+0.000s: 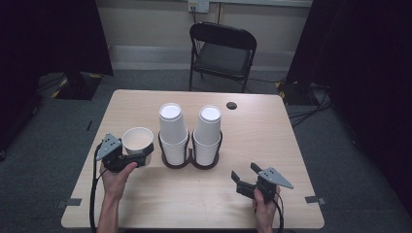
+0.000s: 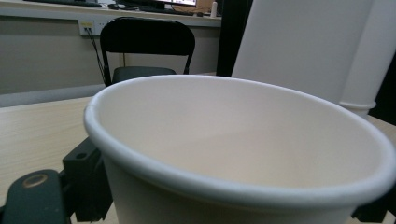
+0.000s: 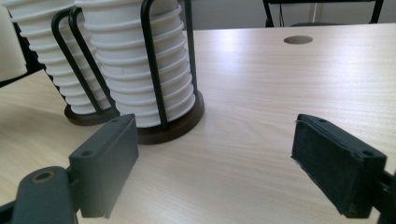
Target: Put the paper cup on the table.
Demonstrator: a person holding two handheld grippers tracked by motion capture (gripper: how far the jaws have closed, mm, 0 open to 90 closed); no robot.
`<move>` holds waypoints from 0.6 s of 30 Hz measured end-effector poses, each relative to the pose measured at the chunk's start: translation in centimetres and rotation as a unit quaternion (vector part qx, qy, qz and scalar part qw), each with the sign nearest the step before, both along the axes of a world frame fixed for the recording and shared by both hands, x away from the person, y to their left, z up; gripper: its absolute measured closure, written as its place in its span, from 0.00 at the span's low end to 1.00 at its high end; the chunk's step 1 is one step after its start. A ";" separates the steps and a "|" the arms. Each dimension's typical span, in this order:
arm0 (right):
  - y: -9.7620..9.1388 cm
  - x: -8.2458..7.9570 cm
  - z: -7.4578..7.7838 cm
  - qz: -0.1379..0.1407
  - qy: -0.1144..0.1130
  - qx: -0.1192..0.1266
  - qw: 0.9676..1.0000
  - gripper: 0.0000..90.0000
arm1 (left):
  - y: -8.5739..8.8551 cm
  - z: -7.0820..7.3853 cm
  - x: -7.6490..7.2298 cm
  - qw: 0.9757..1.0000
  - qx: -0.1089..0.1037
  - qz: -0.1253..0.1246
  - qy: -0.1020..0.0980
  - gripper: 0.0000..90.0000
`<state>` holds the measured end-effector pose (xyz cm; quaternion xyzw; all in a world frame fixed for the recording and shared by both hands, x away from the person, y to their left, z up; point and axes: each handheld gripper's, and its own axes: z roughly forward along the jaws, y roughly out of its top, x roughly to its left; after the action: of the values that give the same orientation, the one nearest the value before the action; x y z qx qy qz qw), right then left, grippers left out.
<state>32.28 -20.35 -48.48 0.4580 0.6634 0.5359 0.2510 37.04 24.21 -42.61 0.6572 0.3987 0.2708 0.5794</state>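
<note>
**One cup held beside two tall stacks**

A single paper cup (image 1: 138, 140) is held upright by the left gripper (image 1: 141, 156) at the near left part of the table (image 1: 262, 141). The cup is squeezed between the two black jaws, one on each side. Its open top is turned up, and nothing is seen inside it in the left gripper view (image 2: 243, 154).

Just to the right of the cup, two tall stacks of white cups are found. The left stack (image 1: 173, 131) and the right stack (image 1: 208, 133) are each kept in a dark wire holder (image 1: 206, 162) with a round base. The held cup is very near the left stack, so that side is crowded.

The right gripper (image 1: 245, 175) is held low at the near right of the table, well apart from the stacks. Its jaws are spread wide and nothing is held between them. In the right gripper view, the holder (image 3: 163, 93) with its stack is seen ahead and to the left, with bare table in front of the jaws.

A small round hole (image 1: 231, 105) is seen at the far side of the table. A black folding chair (image 1: 221, 53) is placed behind the table.
</note>
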 end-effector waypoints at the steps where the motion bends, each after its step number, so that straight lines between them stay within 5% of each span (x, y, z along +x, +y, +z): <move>1: 0.0 0.0 -0.1 0.000 -0.005 0.001 1.000 0.16 | 0.0 0.0 0.2 1.000 0.001 0.007 0.001 0.12; 6: 0.1 0.0 -0.3 -0.009 -0.012 0.002 1.000 0.16 | 0.2 -0.1 1.7 1.000 -0.011 0.021 -0.004 0.12; 18: 0.3 -0.1 -1.0 -0.008 -0.018 0.004 1.000 0.16 | 0.2 -1.0 4.6 1.000 0.009 0.027 0.002 0.11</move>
<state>32.19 -20.08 -49.47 0.4549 0.6528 0.5448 0.2649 41.60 24.45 -43.58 0.6519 0.4149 0.2886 0.5653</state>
